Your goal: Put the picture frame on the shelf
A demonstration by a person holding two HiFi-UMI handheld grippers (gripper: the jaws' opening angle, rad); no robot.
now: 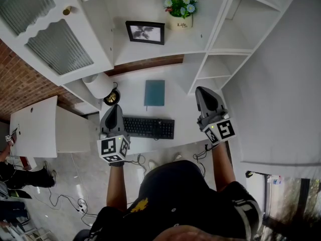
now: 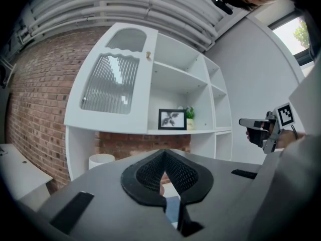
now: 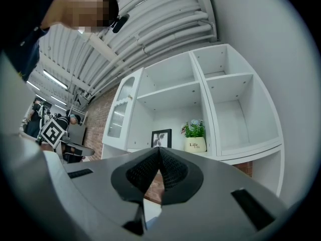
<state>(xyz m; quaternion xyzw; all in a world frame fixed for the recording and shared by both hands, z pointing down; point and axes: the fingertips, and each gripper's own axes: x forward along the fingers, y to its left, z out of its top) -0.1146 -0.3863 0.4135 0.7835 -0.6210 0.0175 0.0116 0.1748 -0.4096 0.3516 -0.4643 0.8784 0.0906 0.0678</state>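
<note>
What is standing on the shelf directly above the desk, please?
On the shelf stand a black picture frame and, beside it, a potted plant. Anything behind the frame is covered by it.

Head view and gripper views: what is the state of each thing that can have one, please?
picture frame: upright on the shelf, beside the flower pot.
flower pot: upright, on the same shelf.
cabinet door: closed.
book: closed, flat on the desk.
left gripper: shut, empty.
right gripper: shut, empty.
</note>
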